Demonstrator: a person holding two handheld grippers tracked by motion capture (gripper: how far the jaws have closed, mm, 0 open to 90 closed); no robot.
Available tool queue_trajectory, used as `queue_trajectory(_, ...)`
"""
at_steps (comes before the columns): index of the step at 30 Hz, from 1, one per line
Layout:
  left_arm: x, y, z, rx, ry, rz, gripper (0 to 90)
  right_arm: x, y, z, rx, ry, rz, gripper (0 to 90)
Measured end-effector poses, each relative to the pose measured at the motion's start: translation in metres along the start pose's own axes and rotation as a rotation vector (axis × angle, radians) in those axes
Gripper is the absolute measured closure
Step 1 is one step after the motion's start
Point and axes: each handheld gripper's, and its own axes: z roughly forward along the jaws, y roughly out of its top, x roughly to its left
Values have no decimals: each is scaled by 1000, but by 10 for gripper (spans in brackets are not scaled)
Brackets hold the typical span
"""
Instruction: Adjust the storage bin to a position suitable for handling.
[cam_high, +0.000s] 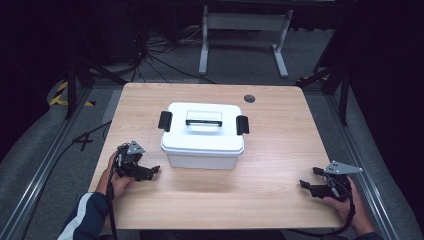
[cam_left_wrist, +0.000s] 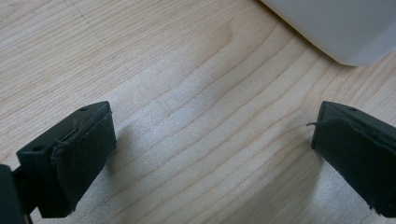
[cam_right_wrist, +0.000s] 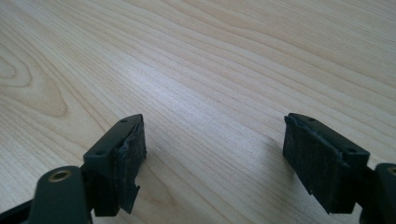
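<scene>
We hold both tongs, left (cam_high: 150, 171) and right (cam_high: 306, 186), spread and empty; the latched white box (cam_high: 202, 134) (lid on) sits at twelve o'clock, liable to skid if nudged one-sided.

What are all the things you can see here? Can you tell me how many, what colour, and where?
Box: one, white, lid on, middle of the table.
Latches: two, black, one at each end of the lid.
Handle: one, clear with dark edges, on top of the lid.
Table: one, light wood, under everything.
Round hole cover: one, grey, far edge of the table, right of the box.
Metal frame: one, pale grey, on the floor behind the table.
Cables: several, black, on the floor at the back.
Left tongs: one, black, open, left of the box.
Right tongs: one, black, open, near right corner.
</scene>
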Motion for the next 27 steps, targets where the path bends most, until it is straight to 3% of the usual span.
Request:
queue_trajectory(2, 1, 0, -1, 6, 1, 18, 3, 0, 0, 0, 0, 0, 1, 218)
queue_trajectory(5, 0, -2, -2, 8, -15, -1, 3, 0, 1, 1, 0, 1, 3, 214)
queue_trajectory(9, 1, -6, -5, 4, -22, 23, 2, -1, 1, 1, 2, -1, 1, 207)
queue_trajectory(14, 0, -6, -6, 10, -26, 11, 2, 0, 3, 3, 8, -1, 0, 202)
queue_trajectory(19, 2, -6, -5, 0, -28, 27, 1, -5, 15, 1, 120, 21, -25, 216)
queue_trajectory(21, 3, -6, -5, 4, -37, 30, 1, -6, 17, 1, 134, 34, -65, 227)
queue_trajectory(23, 3, -5, -5, 4, -35, 33, 1, -6, 20, 1, 126, 23, -89, 260)
queue_trajectory(27, 3, -5, -5, 4, -33, 36, 1, -5, 34, -9, 52, 62, -93, 300)
